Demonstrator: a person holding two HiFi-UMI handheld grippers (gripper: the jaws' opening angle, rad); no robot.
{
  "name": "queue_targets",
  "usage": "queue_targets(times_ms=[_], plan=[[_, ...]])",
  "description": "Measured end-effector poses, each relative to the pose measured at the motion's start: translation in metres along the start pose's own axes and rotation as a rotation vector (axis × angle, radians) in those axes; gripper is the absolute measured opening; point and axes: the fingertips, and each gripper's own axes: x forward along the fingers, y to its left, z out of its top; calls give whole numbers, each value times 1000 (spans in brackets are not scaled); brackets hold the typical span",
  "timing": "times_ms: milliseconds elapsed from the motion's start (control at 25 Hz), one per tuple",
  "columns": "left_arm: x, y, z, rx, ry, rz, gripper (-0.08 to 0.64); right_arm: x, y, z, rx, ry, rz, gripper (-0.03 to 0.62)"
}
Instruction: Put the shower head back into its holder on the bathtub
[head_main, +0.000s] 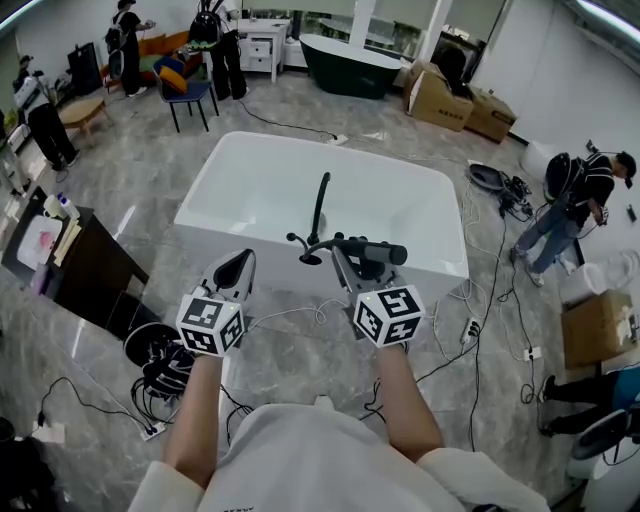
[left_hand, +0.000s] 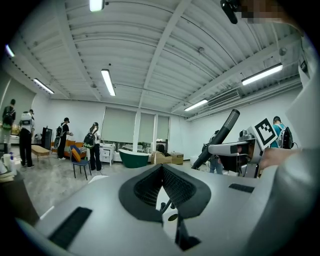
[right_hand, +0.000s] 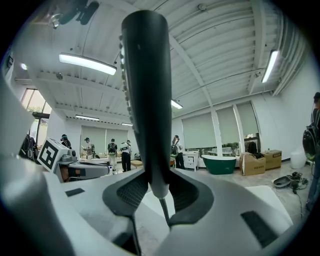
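Jaws of the right gripper (right_hand: 159, 182) are closed on the narrow lower neck of the shower head (right_hand: 145, 90), just above where the thin hose (right_hand: 164, 210) leaves it. Those of the left gripper (left_hand: 161, 167) meet at the tips and hold nothing.

In the head view the shower head (head_main: 378, 251) lies about level at centre frame, pointing right, above the near rim of the tub (head_main: 400, 200). It is just right of the black tap fitting (head_main: 303, 250) and the tall spout (head_main: 320, 205). The holder seems to be part of that fitting but is too small to make out.

The main risk is the grip. It sits low on a slim neck, with most of the head's length beyond the jaws, so the head could twist or slide when it is tipped towards the holder. A taut or snagged hose could drag it off line. Swung left, it could strike the spout, miss the holder and fall into the tub, and the left gripper (head_main: 243, 262) is not steadying anything.
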Motion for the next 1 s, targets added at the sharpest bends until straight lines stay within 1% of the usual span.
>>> queue_targets(times_ms=[200,480,760,1000], plan=[[-6,5,-8,-1,5,-5,9,5,7,-7,16,7,-27,143],[-23,21,-8,0,-7,-24,9,6,22,-2,27,-15,-58,143],[-48,43,-12,-9,-17,-33,8,10,47,1,6,-27,-90,143],[-59,54,-15,-10,-16,-42,9,12,55,6,5,-39,-112,143]])
